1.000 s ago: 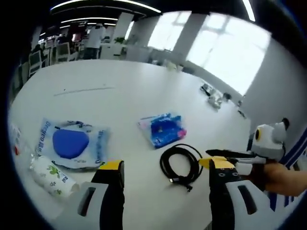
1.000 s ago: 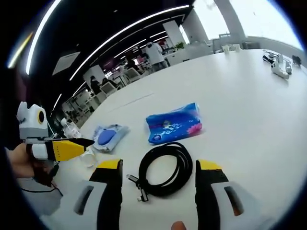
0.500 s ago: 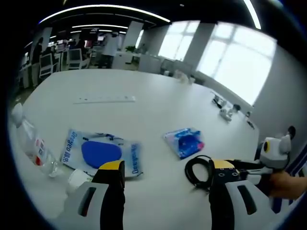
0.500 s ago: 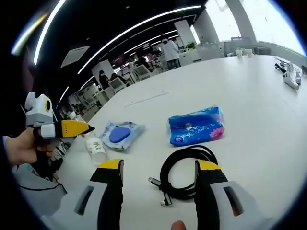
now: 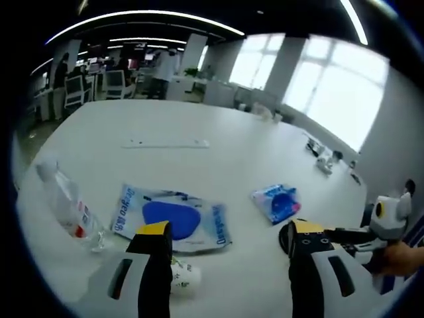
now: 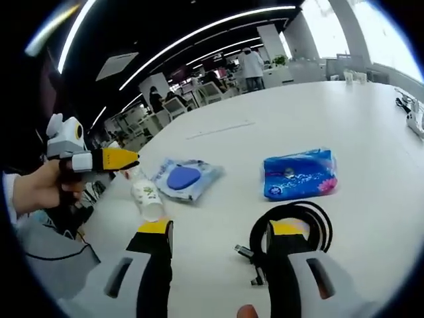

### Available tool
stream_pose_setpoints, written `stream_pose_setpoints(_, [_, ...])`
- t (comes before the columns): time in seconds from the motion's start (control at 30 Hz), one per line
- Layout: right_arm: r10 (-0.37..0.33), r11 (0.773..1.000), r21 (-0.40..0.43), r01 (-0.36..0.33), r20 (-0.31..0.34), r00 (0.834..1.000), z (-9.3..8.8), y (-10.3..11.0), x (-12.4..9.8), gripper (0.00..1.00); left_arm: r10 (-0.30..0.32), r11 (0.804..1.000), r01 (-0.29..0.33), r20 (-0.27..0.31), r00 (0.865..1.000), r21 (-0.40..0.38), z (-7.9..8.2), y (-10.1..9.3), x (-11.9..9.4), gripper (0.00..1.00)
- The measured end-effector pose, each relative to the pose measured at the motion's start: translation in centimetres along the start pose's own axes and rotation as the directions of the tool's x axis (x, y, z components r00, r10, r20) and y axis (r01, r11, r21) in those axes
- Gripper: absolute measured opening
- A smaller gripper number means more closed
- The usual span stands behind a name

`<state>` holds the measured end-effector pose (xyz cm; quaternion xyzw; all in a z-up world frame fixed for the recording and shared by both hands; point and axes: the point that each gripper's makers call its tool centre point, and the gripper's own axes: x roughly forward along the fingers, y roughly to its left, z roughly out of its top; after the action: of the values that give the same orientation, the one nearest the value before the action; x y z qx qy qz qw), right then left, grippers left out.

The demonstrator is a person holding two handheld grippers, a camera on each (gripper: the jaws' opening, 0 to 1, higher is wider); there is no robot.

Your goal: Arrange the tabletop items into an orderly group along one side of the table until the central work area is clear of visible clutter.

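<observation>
The left gripper (image 5: 225, 248) is hovering over the counter (image 5: 218, 146) with its 2 jaws spread and nothing between them. Just ahead of the left jaw a wipes pack (image 5: 173, 219) is lying flat, and a small white tube (image 5: 184, 277) is lying on its side, partly hidden behind that jaw. A clear bottle (image 5: 65, 207) is lying further left, near the counter's edge. A blue pouch (image 5: 277, 203) is resting beyond the right jaw, with the cable (image 5: 286, 237) just peeking out beside that jaw. Judging by the aim, this gripper is lining up on the wipes or the tube.

The right gripper (image 6: 222, 248) is also hanging with its 2 jaws spread and empty. Its right jaw is standing in front of the cable (image 6: 295, 222), a black coil with a loose plug end, so the cable is probably its target. Beyond it the pouch (image 6: 299, 174) is lying flat; the wipes (image 6: 186, 179) and tube (image 6: 147, 199) are lying to the left. The left gripper (image 6: 109, 159) is showing at the left, held in a hand (image 6: 38, 190).

The items are scattered apart across the middle of the counter, so the grouping looks barely begun. The coil may unwind when lifted, so pinching across several loops would seem wise. A power strip (image 5: 170, 142) is lying far back.
</observation>
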<state>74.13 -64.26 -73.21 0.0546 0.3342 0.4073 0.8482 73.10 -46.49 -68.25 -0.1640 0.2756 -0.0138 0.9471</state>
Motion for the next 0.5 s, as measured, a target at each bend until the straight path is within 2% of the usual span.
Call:
stream_pose_setpoints(0.3, [0.008,1.0,-0.002,-0.008,-0.02,1.0,-0.5,0.6,0.6,0.51,0.047,0.999,-0.047,0.024,0.999,-0.023,0.9,3.3,-0.7,0.69])
stream_pose_setpoints(0.5, [0.013,1.0,-0.01,-0.013,-0.034,0.999,-0.7,1.1,1.0,0.51,0.08,0.996,-0.079,0.027,0.996,-0.038,0.9,5.5,-0.6,0.69])
